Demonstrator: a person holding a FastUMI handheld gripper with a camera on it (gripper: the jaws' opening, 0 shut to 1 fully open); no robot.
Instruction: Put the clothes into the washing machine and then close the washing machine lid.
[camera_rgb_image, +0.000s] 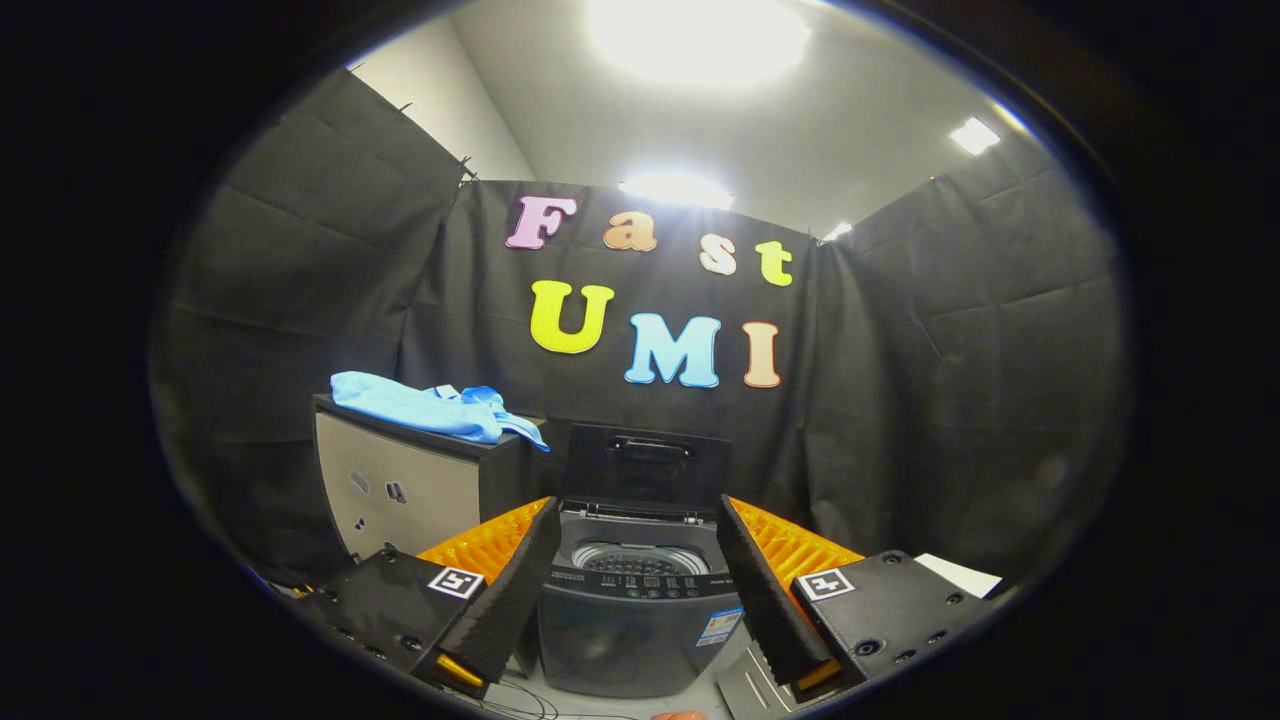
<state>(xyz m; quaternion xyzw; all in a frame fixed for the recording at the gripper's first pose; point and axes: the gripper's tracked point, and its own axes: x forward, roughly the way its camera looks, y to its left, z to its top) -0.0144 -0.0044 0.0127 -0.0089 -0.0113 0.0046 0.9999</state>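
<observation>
The gripper (640, 540) is hanging back from the work, its two fingers (505, 590) spread wide apart and gripping nothing, touching nothing, which looks like readiness for a grab that has not begun. Framed right between those fingers, just ahead, the washing machine (640, 620) is standing on the floor with its drum mouth showing, so the tub is sitting ready to take a load. Its lid (648, 465) is standing upright at the back, leaning toward the booth wall, kept out of the way for loading, I'd judge. Beyond the near finger on the left, beside the machine, a cabinet (400, 490) is carrying the clothes (430, 405), a light blue bundle lying crumpled along its top and spilling over the corner nearest the machine. That placement is making for a short carry from cabinet top to drum. Nothing is in the drum yet as far as the opening shows, so the pickup is looking like the first job.
</observation>
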